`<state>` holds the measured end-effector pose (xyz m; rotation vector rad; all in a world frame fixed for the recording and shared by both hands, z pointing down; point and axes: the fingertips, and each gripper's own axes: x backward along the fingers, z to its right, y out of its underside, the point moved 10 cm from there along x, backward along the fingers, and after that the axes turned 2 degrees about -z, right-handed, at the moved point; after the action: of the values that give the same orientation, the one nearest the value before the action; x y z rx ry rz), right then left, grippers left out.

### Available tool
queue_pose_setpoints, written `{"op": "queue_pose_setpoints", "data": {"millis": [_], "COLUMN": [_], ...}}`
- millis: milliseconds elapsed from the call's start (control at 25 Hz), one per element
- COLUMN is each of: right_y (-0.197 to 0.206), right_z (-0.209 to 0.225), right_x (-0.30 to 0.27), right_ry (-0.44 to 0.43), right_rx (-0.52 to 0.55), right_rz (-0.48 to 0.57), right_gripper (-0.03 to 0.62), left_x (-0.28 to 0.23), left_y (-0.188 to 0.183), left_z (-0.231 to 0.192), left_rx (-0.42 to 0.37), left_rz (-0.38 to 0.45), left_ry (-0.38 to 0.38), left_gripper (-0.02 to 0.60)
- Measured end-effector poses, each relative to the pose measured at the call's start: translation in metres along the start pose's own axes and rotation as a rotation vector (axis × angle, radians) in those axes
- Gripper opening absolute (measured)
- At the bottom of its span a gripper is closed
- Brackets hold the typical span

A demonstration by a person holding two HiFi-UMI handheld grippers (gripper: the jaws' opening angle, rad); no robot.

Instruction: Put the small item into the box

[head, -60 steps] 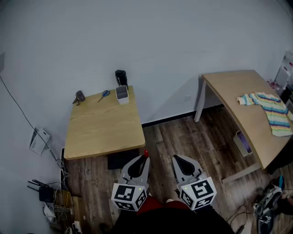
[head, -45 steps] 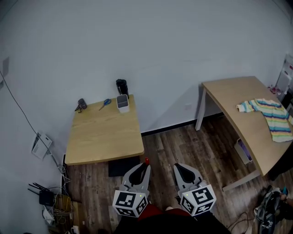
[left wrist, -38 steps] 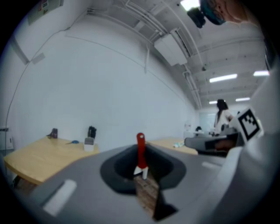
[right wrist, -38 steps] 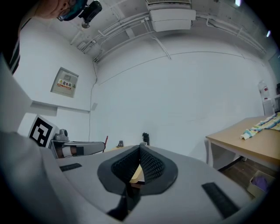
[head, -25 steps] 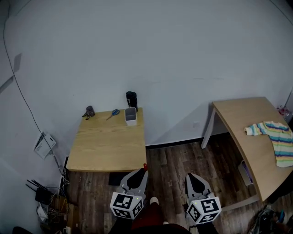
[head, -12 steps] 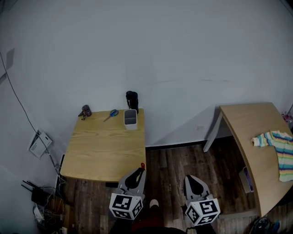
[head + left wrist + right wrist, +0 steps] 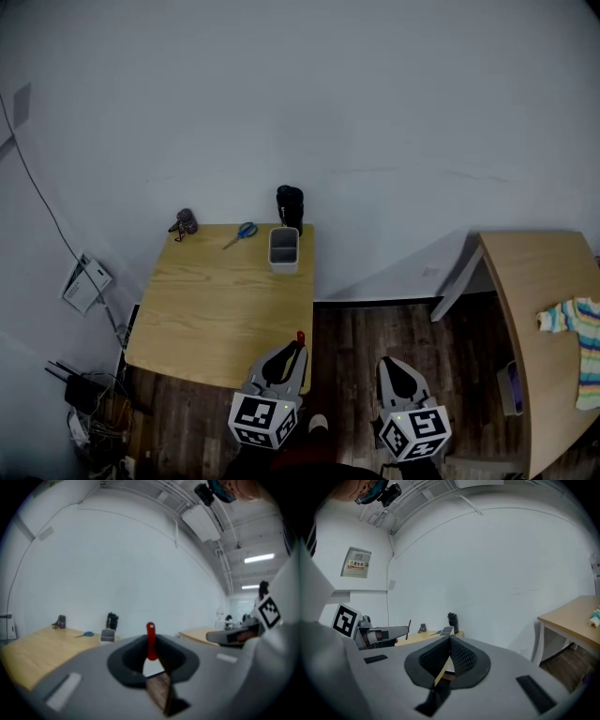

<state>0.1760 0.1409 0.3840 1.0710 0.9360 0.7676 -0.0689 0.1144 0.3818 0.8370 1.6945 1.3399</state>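
A small red-handled item (image 7: pixel 300 337) sticks out from between the jaws of my left gripper (image 7: pixel 297 347), which is shut on it, just off the near right corner of the wooden table (image 7: pixel 216 309). In the left gripper view the red item (image 7: pixel 150 641) stands upright in the left gripper (image 7: pixel 151 657). The white open box (image 7: pixel 283 248) stands at the table's far right edge and shows small as the box (image 7: pixel 108 635) ahead. My right gripper (image 7: pixel 388 364) hangs over the floor, shut with nothing in it; the right gripper (image 7: pixel 450 643) shows its pads pressed together.
Blue scissors (image 7: pixel 245 231), a black bottle (image 7: pixel 290 204) and a small dark object (image 7: pixel 186 221) lie along the table's far edge by the wall. A second table (image 7: pixel 534 309) with a striped garment (image 7: pixel 574 337) stands at the right. Cables and devices (image 7: pixel 80 394) clutter the floor at left.
The table with the box has come nearer and more central in the head view; the second table has slid off to the right. Both grippers stay shut, the left still holding the red item.
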Motion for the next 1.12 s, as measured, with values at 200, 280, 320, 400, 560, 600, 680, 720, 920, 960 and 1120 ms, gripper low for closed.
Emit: {"op": "queue_pose_setpoints", "data": {"millis": [200, 280, 320, 400, 560, 600, 680, 720, 920, 960, 1120], "right_y": [-0.009, -0.012, -0.014, -0.018, -0.025, -0.026, -0.028, -0.029, -0.030, -0.031, -0.033], "right_z": [-0.002, -0.003, -0.003, -0.003, -0.006, -0.008, -0.011, -0.013, -0.019, -0.020, -0.019], "right_x": [-0.038, -0.051, -0.057, -0.070, -0.093, -0.098, -0.106, -0.109, -0.120, -0.122, -0.134], "right_ry": [-0.037, -0.046, -0.050, -0.058, -0.077, -0.082, -0.092, -0.097, -0.124, -0.128, -0.148], "right_rx": [0.012, 0.018, 0.022, 0.029, 0.042, 0.045, 0.049, 0.051, 0.059, 0.060, 0.064], "right_rz": [-0.013, -0.018, -0.020, -0.021, -0.026, -0.028, -0.029, -0.030, -0.039, -0.040, -0.045], "right_gripper": [0.008, 0.008, 0.008, 0.008, 0.008, 0.008, 0.008, 0.008, 0.008, 0.008, 0.008], "left_x": [-0.018, -0.024, -0.027, -0.032, -0.040, -0.041, -0.042, -0.042, -0.040, -0.040, -0.044], "left_y": [-0.006, -0.007, -0.008, -0.009, -0.013, -0.014, -0.016, -0.017, -0.020, -0.020, -0.023], "left_z": [-0.021, -0.029, -0.032, -0.040, -0.053, -0.055, -0.060, -0.062, -0.070, -0.071, -0.078], "left_rx": [0.000, 0.003, 0.004, 0.008, 0.013, 0.012, 0.009, 0.008, 0.005, 0.003, 0.000], "left_rz": [0.004, 0.004, 0.004, 0.007, 0.016, 0.016, 0.020, 0.022, 0.026, 0.028, 0.033], "left_ry": [-0.015, -0.017, -0.018, -0.023, -0.033, -0.035, -0.038, -0.041, -0.059, -0.063, -0.085], "left_gripper": [0.052, 0.052, 0.052, 0.052, 0.052, 0.052, 0.052, 0.052, 0.052, 0.052, 0.052]}}
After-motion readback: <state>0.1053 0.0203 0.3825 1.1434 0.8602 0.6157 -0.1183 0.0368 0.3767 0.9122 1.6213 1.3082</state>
